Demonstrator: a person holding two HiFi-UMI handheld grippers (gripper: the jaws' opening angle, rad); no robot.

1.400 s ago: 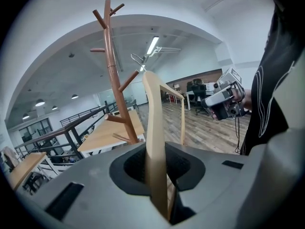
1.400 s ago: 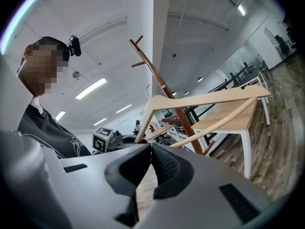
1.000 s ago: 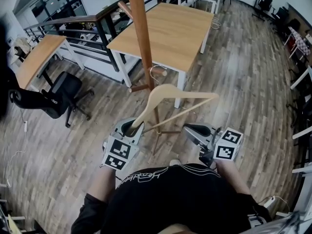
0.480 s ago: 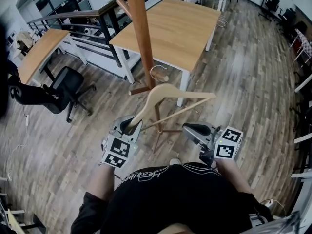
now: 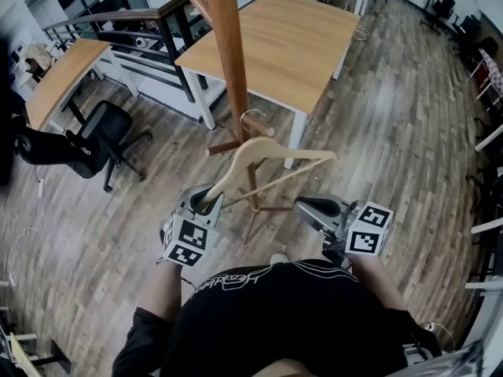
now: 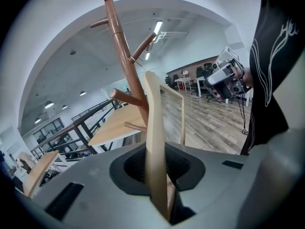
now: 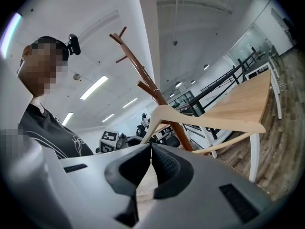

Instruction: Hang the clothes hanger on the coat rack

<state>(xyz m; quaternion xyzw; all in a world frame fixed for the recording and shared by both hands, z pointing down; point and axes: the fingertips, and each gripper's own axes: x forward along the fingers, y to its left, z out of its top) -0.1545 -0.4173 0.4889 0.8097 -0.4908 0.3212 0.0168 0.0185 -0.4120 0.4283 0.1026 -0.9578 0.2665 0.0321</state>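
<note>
A light wooden clothes hanger slants up from my left gripper, which is shut on the end of its left arm. Its metal hook lies at a short lower peg of the brown wooden coat rack; I cannot tell whether it rests on the peg. In the left gripper view the hanger arm stands clamped between the pads, with the coat rack just behind. My right gripper hangs to the right of the hanger, shut with nothing in it. Its view shows the hanger and rack ahead.
A wooden table with white legs stands just behind the rack. At the left are a black office chair, a second desk and a black railing. Wood plank floor stretches to the right.
My left gripper has carried the hanger closer to the rack's pole and a little lower, so the hook now lies at the lower peg. The right gripper has shifted slightly and stays shut.
</note>
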